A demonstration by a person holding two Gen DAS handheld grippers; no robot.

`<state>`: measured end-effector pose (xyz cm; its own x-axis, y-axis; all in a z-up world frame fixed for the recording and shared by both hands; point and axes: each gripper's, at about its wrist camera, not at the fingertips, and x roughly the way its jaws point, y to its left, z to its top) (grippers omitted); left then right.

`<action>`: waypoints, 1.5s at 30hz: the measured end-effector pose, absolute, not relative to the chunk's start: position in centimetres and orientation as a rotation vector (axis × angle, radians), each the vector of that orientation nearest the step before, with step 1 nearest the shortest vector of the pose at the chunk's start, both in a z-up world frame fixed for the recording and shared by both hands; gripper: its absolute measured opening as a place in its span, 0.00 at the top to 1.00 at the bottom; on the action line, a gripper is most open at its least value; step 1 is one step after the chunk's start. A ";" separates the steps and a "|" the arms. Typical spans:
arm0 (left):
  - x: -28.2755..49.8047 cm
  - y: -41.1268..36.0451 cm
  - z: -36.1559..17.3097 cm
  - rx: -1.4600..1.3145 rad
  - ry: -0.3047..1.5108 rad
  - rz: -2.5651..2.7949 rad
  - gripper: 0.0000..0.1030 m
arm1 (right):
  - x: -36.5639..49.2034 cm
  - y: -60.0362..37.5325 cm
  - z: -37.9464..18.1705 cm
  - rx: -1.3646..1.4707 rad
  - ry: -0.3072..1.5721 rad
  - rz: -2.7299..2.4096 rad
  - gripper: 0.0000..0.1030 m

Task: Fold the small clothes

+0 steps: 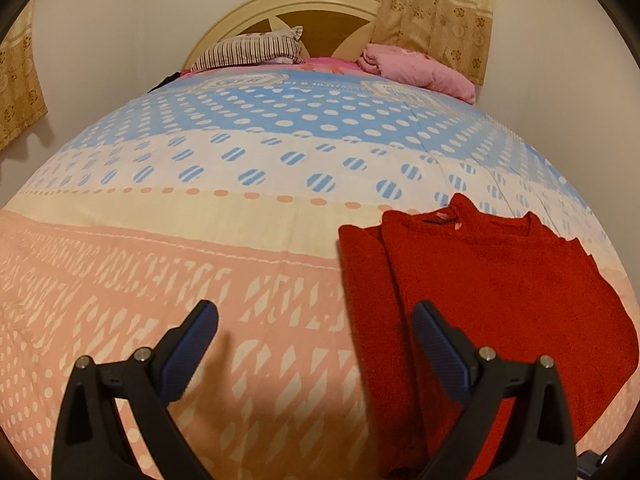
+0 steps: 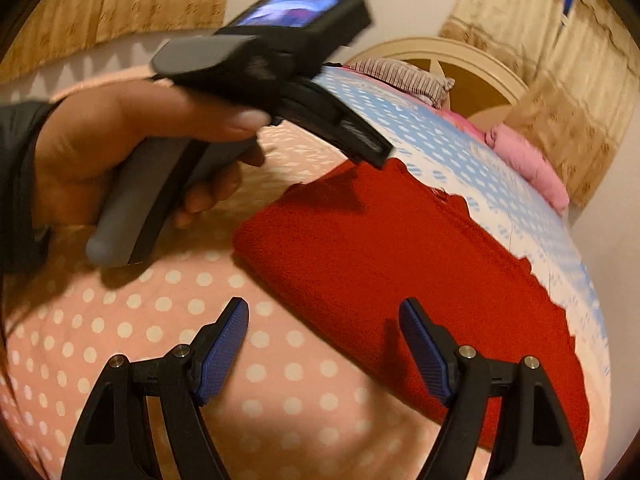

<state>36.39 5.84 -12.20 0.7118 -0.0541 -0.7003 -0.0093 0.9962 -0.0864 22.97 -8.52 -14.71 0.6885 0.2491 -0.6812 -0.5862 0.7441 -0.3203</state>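
A red knit sweater (image 1: 492, 292) lies partly folded on the patterned bedspread (image 1: 200, 240), its collar toward the headboard. My left gripper (image 1: 316, 320) hangs open just above the sweater's left edge, with nothing between its blue pads. In the right wrist view the same sweater (image 2: 380, 264) stretches across the bed, and my right gripper (image 2: 324, 316) stands open above its near edge, holding nothing. A person's hand (image 2: 120, 148) holds the left gripper body (image 2: 280, 60) at the upper left of that view, its tip over the sweater's far corner.
A striped pillow (image 1: 256, 50) and a folded pink blanket (image 1: 420, 70) lie at the head of the bed by the cream headboard (image 1: 304, 12). Yellow floral curtains (image 1: 436, 12) hang behind. The bedspread (image 2: 240, 380) spreads wide to the left of the sweater.
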 end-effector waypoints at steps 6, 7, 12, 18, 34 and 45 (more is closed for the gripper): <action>37.1 5.3 -12.9 -0.085 0.800 -0.037 0.03 | 23.5 -7.6 -15.2 -0.584 0.645 0.463 0.24; 37.2 5.2 -12.9 -0.083 0.801 -0.037 0.03 | 23.6 -7.6 -15.2 -0.585 0.644 0.461 0.24; 37.8 5.2 -13.4 -0.096 0.818 -0.043 0.03 | 24.0 -7.2 -15.4 -0.589 0.644 0.446 0.24; 38.7 4.9 -13.7 -0.099 0.834 -0.063 0.03 | 24.0 -6.8 -15.5 -0.591 0.640 0.410 0.24; 40.5 4.9 -14.2 -0.225 0.850 -0.216 0.14 | 23.7 -5.2 -16.1 -0.668 0.599 0.355 0.24; 41.2 5.8 -14.6 -0.321 0.864 -0.287 0.51 | 23.0 -4.7 -16.3 -0.687 0.583 0.367 0.39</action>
<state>41.16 5.83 -14.61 0.6165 -0.3730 -0.6934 0.1165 0.9142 -0.3882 23.05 -4.67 -16.29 0.7809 0.1269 -0.6116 -0.4968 0.7196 -0.4851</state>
